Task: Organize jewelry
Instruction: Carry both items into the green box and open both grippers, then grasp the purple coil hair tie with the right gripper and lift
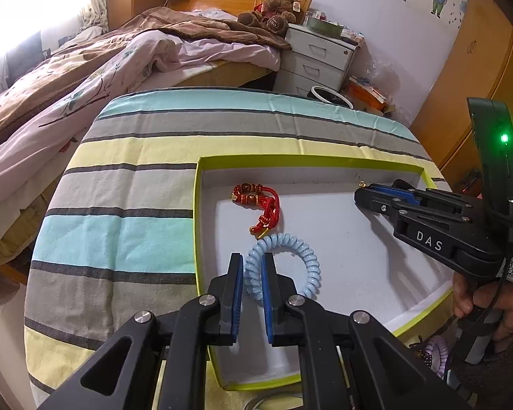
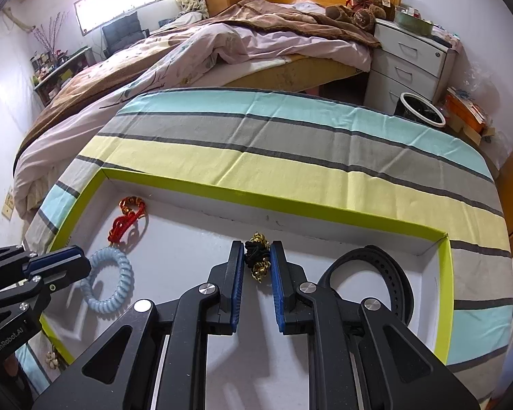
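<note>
A shallow white box with a lime-green rim [image 1: 201, 177] [image 2: 256, 201] lies on a striped cloth. In it lie a red beaded cord bracelet [image 1: 260, 205] [image 2: 128, 218], a light blue spiral bracelet [image 1: 304, 266] [image 2: 107, 280] and a black band [image 2: 390, 266]. My left gripper [image 1: 252, 266] [image 2: 61, 266] is shut on the blue spiral bracelet's left side, over the box floor. My right gripper [image 2: 258, 259] [image 1: 362, 191] is shut on a black-and-gold chain piece [image 2: 258, 256] above the box's far part.
The striped cloth covers a table [image 1: 136, 188] [image 2: 290, 150]. A bed [image 1: 102, 68] stands behind it, with a white drawer unit [image 1: 318, 58] and a bin [image 2: 420, 109] at the back right. More beads and a purple spiral [image 1: 434, 352] lie outside the box's near right corner.
</note>
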Demonstrator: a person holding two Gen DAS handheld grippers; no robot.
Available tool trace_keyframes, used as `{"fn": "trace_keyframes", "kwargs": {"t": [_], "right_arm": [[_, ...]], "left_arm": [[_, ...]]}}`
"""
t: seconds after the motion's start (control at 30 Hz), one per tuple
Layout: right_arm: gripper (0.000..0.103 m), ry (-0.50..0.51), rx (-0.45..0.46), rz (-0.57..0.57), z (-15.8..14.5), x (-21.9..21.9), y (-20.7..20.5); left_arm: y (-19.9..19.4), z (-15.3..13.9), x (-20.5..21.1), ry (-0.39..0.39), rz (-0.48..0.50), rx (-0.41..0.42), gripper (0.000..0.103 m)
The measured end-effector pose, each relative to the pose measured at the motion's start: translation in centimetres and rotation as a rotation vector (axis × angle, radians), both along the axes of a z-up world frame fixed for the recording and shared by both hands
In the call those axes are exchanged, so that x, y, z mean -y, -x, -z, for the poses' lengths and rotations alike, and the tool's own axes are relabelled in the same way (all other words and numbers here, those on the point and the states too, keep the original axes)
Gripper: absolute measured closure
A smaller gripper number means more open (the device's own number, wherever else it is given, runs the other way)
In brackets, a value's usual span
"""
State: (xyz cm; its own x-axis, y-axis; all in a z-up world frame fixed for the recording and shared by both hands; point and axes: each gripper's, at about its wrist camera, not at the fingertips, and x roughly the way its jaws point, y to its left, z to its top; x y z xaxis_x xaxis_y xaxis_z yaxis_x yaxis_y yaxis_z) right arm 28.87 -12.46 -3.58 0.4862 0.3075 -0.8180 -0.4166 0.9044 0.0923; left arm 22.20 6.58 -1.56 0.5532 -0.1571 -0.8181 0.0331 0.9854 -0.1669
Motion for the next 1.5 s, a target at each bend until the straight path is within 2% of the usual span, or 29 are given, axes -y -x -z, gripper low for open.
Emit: {"fn": "trace_keyframes", "kwargs": {"t": [0.37, 0.43, 0.47, 0.53, 0.57, 0.73, 0.8, 1.17, 1.5], "right_arm": [[0.085, 0.008, -0.007, -0.002, 0.2, -0.2, -0.2], [0.080, 0.006, -0.006, 0.003, 0.2, -0.1, -0.2], [0.078, 0.001, -0.006, 0.004, 0.2, -0.1, -0.2], [0.063, -0.006, -0.001, 0.015, 0.1, 0.1, -0.3], [0.061, -0.015, 0.002, 0.018, -0.1, 0.3, -0.2], [0.060, -0.029, 0.021, 0.027, -0.9, 0.8, 0.5], [0.060, -0.041, 0.027, 0.029, -1.4, 1.1, 1.0], [0.060, -0.099, 0.094, 0.046, -4.2, 3.9, 6.7], [0.060, -0.078, 0.095, 0.065, -3.9, 6.0, 11.8]], "left_arm": [[-0.1, 0.1, 0.0, 0.005, 0.000, -0.003, 0.091], [0.0, 0.0, -0.1, 0.009, 0.002, -0.002, 0.088], [0.1, 0.0, -0.1, 0.006, 0.003, 0.000, 0.084], [0.3, -0.1, 0.0, 0.016, 0.008, 0.004, 0.081], [0.5, -0.2, 0.0, 0.016, 0.007, 0.007, 0.080], [1.4, -1.0, 0.0, 0.028, 0.004, 0.027, 0.071], [1.9, -1.4, 0.0, 0.029, 0.002, 0.038, 0.060], [6.7, -3.2, -0.8, 0.078, -0.003, 0.078, 0.058], [10.8, -3.9, -2.2, 0.089, -0.037, 0.106, 0.056]]}}
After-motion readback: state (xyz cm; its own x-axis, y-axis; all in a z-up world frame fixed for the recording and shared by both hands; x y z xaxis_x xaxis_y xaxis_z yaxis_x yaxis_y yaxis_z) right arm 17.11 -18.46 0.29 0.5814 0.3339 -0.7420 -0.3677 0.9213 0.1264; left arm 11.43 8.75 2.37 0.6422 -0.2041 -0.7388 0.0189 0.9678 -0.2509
